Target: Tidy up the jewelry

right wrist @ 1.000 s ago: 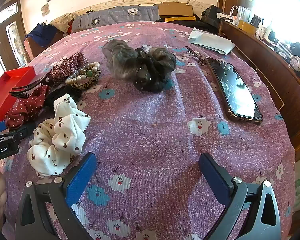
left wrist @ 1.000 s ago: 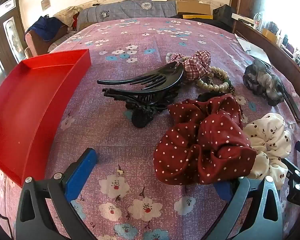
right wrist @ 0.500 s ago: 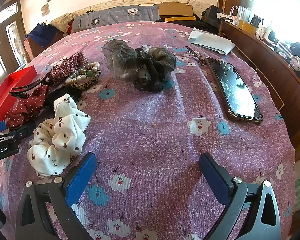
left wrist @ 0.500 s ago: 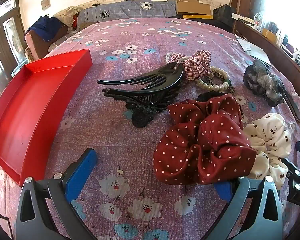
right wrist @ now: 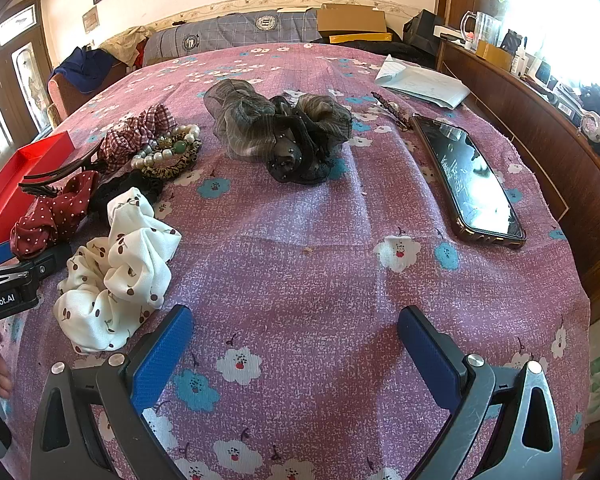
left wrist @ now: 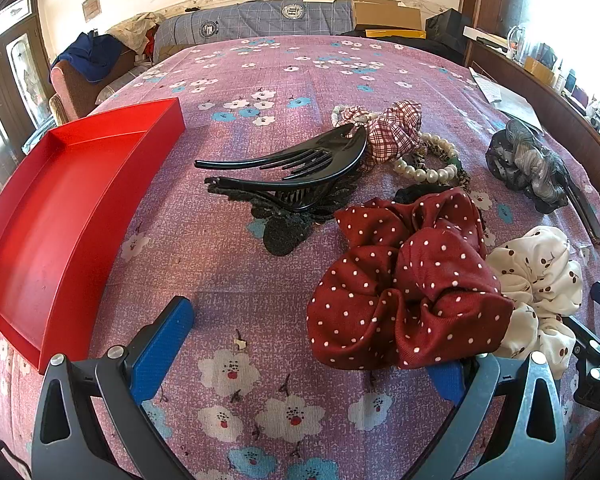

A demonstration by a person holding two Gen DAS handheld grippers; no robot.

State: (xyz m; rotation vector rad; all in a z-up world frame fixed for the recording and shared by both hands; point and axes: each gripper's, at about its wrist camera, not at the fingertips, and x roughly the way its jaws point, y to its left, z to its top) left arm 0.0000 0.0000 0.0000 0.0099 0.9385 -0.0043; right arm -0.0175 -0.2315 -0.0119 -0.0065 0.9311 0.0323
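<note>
Both grippers' jaws open, empty; near-right red polka-dot scrunchie (left wrist: pixel 408 280) looks soft & light, pinch a bunched fold w/ left gripper (left wrist: pixel 308 344)

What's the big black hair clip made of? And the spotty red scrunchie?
The black hair clip looks like hard, glossy plastic: light glints off its smooth curved teeth. The spotty red scrunchie seems to be soft woven cloth with a slight sheen, gathered into puffy folds.

My left gripper (left wrist: pixel 304 344) is spread wide above the floral cloth (left wrist: pixel 228 264); its right finger is partly hidden behind a red polka-dot scrunchie (left wrist: pixel 404 292). A black hair claw (left wrist: pixel 296 176) lies beyond, an empty red tray (left wrist: pixel 60 216) at left.
</note>
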